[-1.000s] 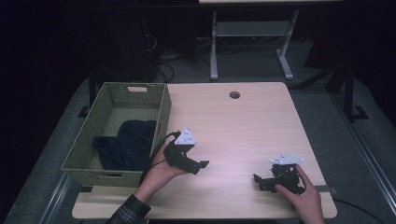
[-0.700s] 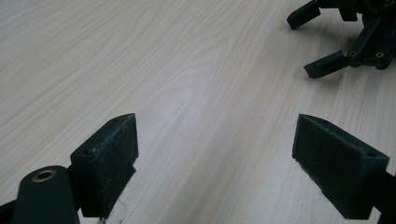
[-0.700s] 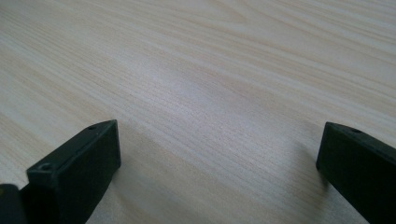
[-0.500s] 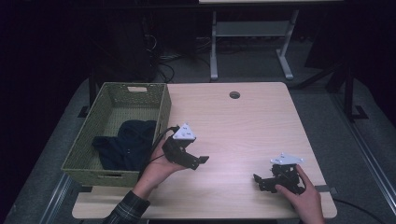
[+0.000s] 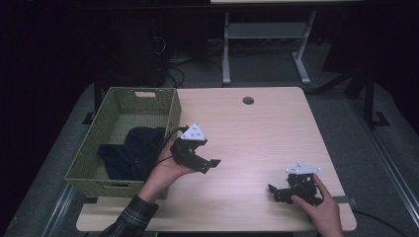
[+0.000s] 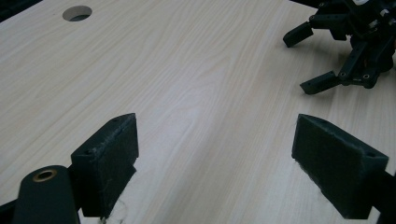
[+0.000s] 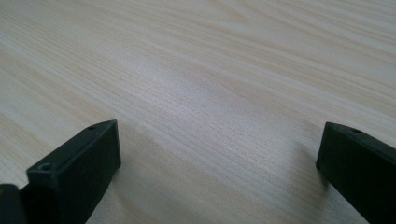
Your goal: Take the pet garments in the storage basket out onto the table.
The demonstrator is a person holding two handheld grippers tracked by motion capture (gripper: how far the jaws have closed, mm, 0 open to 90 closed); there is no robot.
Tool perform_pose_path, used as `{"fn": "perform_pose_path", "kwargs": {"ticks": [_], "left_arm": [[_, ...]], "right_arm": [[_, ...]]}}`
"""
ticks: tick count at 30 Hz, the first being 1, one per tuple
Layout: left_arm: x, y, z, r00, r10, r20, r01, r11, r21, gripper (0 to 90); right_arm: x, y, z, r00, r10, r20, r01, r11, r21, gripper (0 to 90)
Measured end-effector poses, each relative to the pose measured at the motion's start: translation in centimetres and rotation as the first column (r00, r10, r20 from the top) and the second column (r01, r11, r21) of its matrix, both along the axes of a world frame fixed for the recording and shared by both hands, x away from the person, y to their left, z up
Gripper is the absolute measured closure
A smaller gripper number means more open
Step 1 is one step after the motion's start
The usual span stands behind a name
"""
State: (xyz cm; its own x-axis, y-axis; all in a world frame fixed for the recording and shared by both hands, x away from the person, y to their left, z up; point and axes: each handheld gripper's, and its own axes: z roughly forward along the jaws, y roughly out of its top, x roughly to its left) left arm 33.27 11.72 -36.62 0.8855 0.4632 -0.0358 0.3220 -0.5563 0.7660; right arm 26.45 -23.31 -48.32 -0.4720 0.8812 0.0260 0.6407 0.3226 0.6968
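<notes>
My left gripper point(image 5: 211, 165) is held in a hand just right of the green woven basket point(image 5: 172, 114), a little above the wooden table point(image 5: 257, 133). Its jaws point right and stand open with nothing between them, as the left gripper view point(image 6: 215, 158) also tells. My right gripper point(image 5: 273, 193) rests low near the table's front right, jaws pointing left. It is open and empty in its own view point(image 7: 215, 168). The left gripper view catches it farther off point(image 6: 304, 60). A dark cloth point(image 5: 131, 153) lies crumpled inside the basket.
A round cable hole point(image 5: 248, 100) sits near the table's far edge point(image 6: 77, 12). Bare wood spans the space between the two grippers. Beyond the table stand a desk frame point(image 5: 264, 44) and cables on a dark floor.
The left gripper has drifted slightly up and away from the front edge, staying open. The right gripper has not moved.
</notes>
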Motion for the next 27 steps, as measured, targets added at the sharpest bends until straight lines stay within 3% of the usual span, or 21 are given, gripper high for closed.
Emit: {"fn": "perform_pose_path", "kwargs": {"ticks": [6, 27], "left_arm": [[0.5, 1.0, 0.5, 0.9999, 0.01, -0.012, -0.01, 0.9999, -0.005, 15.2], [1.3, 4.7, 1.6, 0.9969, 0.079, 0.0, -0.079, 0.9968, -0.017, 15.2]], "right_arm": [[0.0, 0.0, 0.0, 1.0, 0.0, 0.0, 0.0, 1.0, 0.0, 0.0], [0.0, 0.0, 0.0, 1.0, -0.001, -0.002, 0.001, 1.0, 0.001, 0.0]]}}
